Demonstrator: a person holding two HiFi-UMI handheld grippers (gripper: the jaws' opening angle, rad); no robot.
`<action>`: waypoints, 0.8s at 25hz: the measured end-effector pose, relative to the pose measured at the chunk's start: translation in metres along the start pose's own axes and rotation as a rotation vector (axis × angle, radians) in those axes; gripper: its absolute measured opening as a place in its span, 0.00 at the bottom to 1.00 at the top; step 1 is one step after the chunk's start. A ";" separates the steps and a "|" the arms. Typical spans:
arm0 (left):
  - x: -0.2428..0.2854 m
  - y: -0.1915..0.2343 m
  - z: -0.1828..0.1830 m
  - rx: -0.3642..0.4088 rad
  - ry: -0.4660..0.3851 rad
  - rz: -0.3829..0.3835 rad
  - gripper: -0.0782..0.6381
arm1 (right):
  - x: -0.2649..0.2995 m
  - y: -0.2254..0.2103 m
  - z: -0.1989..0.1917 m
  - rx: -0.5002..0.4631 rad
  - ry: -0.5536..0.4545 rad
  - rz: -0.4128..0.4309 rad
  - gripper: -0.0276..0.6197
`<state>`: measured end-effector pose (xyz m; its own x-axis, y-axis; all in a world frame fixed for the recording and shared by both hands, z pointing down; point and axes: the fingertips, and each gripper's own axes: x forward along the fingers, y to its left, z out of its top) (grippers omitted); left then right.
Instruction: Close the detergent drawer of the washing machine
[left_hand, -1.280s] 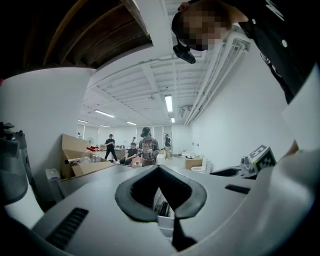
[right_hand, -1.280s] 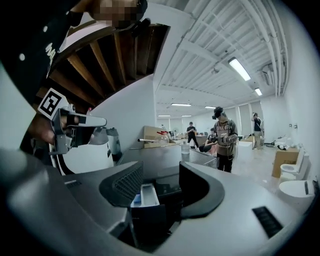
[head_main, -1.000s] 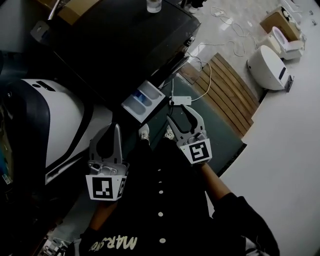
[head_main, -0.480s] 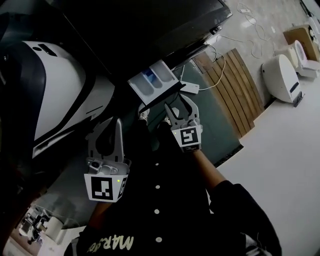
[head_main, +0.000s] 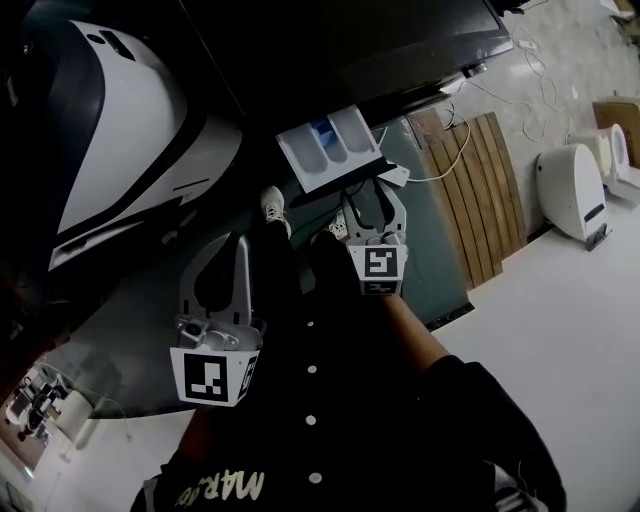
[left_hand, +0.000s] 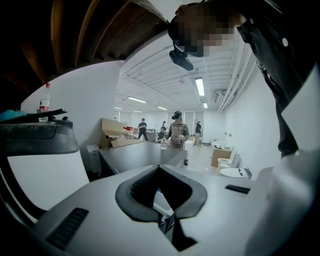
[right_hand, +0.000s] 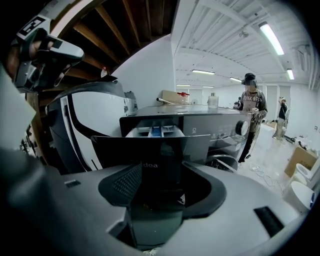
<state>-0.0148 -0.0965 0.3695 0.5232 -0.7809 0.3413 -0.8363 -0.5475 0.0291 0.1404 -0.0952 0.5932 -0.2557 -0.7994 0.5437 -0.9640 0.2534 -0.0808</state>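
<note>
Task thing: the detergent drawer (head_main: 330, 150) stands pulled out of the dark washing machine (head_main: 350, 50), straight ahead of the right gripper (head_main: 367, 197). Its near edge is just at that gripper's tips.
Right gripper: the jaws are wide apart and opening. The drawer's dark front panel (right_hand: 150, 147) fills the gap between them. The pads do not press on it, and I cannot tell whether a tip touches it.
Left gripper (head_main: 235, 247): the tips meet with nothing between them. The drawer is ahead of it and off to its right, well apart.
Done so far: no closing shows yet, and the tray's compartments lie fully exposed.
Left to do: probably the whole push, until the panel sits flush with the machine's front.
Head view only: how far the tray sticks out, its blue compartment (head_main: 320, 130) from above, and both grippers at once.
Right gripper view only: the panel's lettered face and the control knob (right_hand: 243, 127) on the front it must meet.
Left gripper view only: that gripper's meeting tips. The drawer cannot be made out there.
</note>
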 end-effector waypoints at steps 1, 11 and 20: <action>-0.001 0.001 -0.001 -0.003 -0.002 0.004 0.12 | 0.001 0.002 -0.001 0.000 -0.001 0.001 0.41; 0.001 0.014 -0.005 -0.021 -0.006 0.026 0.12 | 0.006 0.004 -0.003 -0.027 -0.008 0.010 0.41; 0.003 0.020 -0.005 -0.028 -0.004 0.026 0.12 | 0.008 0.004 -0.002 -0.035 0.008 0.019 0.42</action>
<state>-0.0305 -0.1084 0.3762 0.5019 -0.7960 0.3384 -0.8539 -0.5184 0.0471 0.1349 -0.0995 0.5989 -0.2735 -0.7901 0.5487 -0.9558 0.2874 -0.0625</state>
